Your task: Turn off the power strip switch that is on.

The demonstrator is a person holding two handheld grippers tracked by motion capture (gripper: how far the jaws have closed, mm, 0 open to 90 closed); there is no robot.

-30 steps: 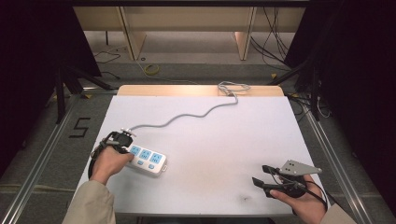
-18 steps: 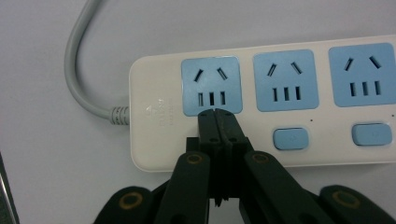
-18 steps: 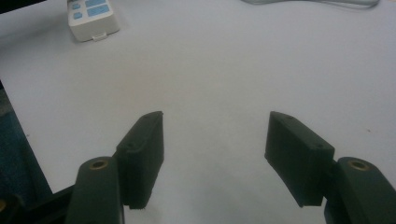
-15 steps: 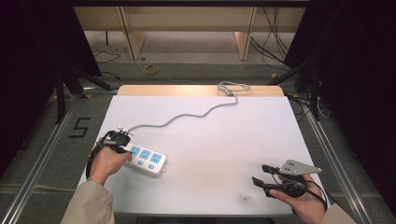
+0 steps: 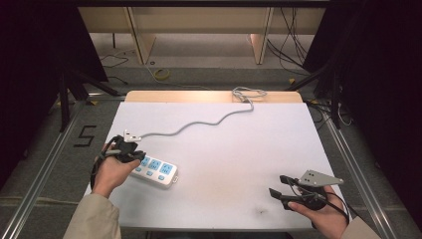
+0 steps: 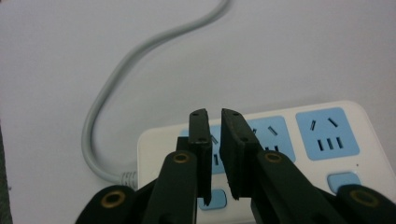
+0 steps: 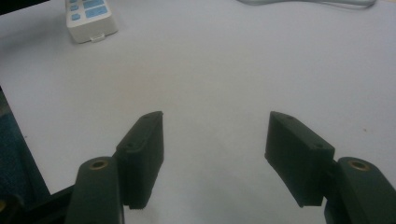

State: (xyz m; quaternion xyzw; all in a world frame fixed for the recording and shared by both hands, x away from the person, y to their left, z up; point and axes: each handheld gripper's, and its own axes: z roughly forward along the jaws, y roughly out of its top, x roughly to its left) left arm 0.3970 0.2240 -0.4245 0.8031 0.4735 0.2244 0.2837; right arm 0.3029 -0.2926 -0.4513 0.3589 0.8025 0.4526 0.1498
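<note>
Left gripper view: the left gripper (image 6: 215, 116) was seen over the power strip (image 6: 299, 140) on the worktop (image 5: 239, 149), its jaws just parted slightly, nothing gripped. The right gripper's (image 7: 215, 154) jaws were held wide, empty.

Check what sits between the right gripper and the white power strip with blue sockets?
Nothing: in the high view only bare white table separates the right gripper from the white power strip with blue sockets. The right gripper view agrees.

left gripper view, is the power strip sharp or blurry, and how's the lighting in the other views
Left gripper view: the power strip is fairly sharp and evenly lit, the jaws nearest the lens soft. High view: the table is bright, its surroundings dark. Right gripper view: soft focus, no glare.
</note>
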